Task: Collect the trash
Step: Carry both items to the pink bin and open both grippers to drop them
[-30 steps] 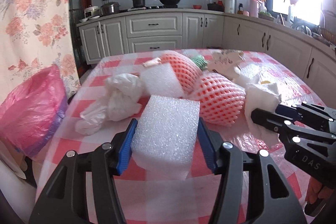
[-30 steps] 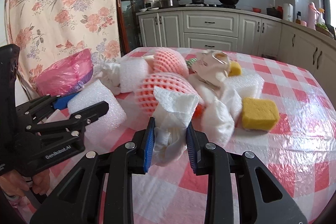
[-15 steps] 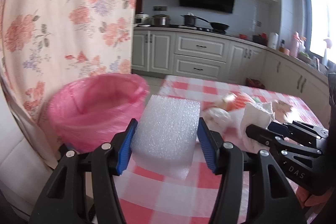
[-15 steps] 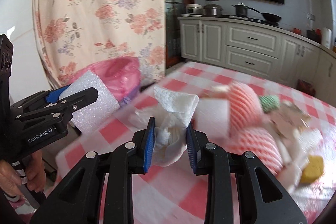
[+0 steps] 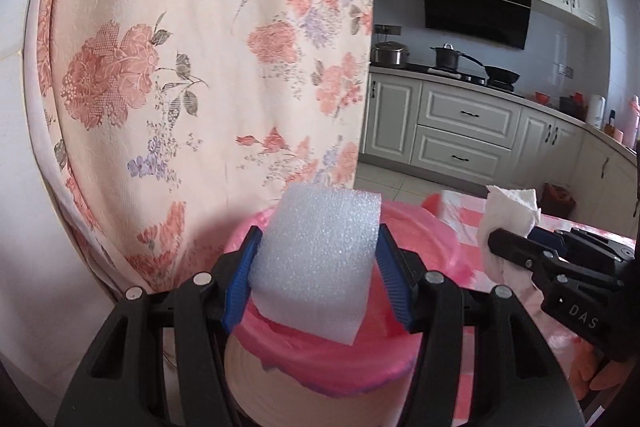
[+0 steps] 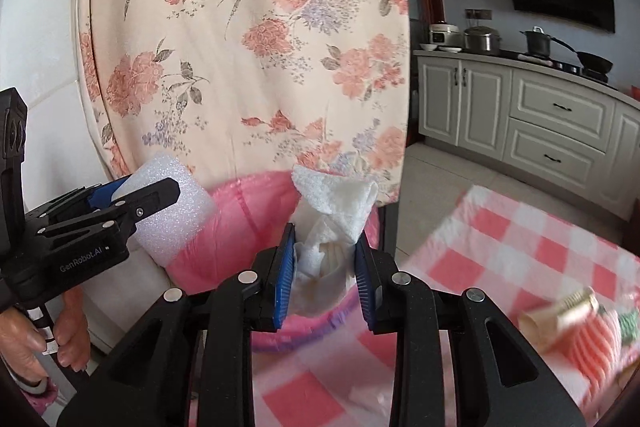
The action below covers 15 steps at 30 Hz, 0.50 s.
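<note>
My left gripper [image 5: 316,275] is shut on a white foam block [image 5: 316,259], which hangs over the mouth of the bin lined with a pink bag [image 5: 416,251]. That block [image 6: 176,211] and the left gripper [image 6: 132,203] also show at the left of the right wrist view. Between the blue pads of my right gripper [image 6: 325,267] sits a crumpled white paper towel [image 6: 332,223], gripped tight just in front of the pink bag's rim [image 6: 240,211]. In the left wrist view the towel [image 5: 508,223] and right gripper [image 5: 516,251] sit to the right of the bin.
A floral curtain [image 5: 208,67] hangs close behind the bin. The red-and-white checked table [image 6: 500,259] lies to the right, with foam netting and other trash [image 6: 588,331] on it. Kitchen cabinets [image 6: 560,123] stand beyond. A hand [image 6: 36,339] holds the left gripper's handle.
Both grippers swung left from over the table's trash pile to the pink-lined bin, each still holding its piece. The bin now fills the lower middle of both views.
</note>
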Motion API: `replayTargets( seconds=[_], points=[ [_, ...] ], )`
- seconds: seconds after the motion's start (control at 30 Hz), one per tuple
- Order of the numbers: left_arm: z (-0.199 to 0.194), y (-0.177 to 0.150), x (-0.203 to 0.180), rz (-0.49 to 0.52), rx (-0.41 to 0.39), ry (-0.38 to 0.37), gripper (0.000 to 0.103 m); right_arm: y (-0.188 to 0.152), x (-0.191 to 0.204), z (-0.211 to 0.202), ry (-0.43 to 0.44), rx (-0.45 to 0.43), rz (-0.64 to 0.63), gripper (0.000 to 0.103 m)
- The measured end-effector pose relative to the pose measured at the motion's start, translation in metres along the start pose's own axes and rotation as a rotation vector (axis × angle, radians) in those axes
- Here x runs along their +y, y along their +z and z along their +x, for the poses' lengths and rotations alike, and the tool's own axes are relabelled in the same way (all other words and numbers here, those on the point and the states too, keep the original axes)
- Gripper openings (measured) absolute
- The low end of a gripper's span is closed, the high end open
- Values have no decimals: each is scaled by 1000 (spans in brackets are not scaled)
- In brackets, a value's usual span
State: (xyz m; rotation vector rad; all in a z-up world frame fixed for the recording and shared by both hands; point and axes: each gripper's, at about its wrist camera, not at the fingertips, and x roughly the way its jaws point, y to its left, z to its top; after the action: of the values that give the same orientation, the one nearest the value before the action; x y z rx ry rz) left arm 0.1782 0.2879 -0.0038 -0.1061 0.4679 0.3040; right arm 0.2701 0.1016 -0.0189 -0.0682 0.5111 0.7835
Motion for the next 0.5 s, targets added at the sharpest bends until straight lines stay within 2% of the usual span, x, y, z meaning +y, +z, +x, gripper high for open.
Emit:
replayTargets(
  seconds=[0.13, 0.2, 0.27, 0.33, 0.5],
  points=[
    [27, 5, 18, -28, 31, 2, 57, 12, 8, 34, 25, 19, -13, 33],
    [40, 4, 23, -36, 48, -4, 59, 12, 10, 46, 31, 36, -24, 43],
    [48, 0, 26, -48, 51, -2, 75, 10, 9, 53, 33, 40, -26, 65],
    [51, -2, 29, -67, 50, 14, 78, 7, 5, 54, 28, 40, -8, 65],
    [46, -8, 32, -86, 43, 22, 78, -2, -5, 36, -8, 18, -2, 65]
  ],
)
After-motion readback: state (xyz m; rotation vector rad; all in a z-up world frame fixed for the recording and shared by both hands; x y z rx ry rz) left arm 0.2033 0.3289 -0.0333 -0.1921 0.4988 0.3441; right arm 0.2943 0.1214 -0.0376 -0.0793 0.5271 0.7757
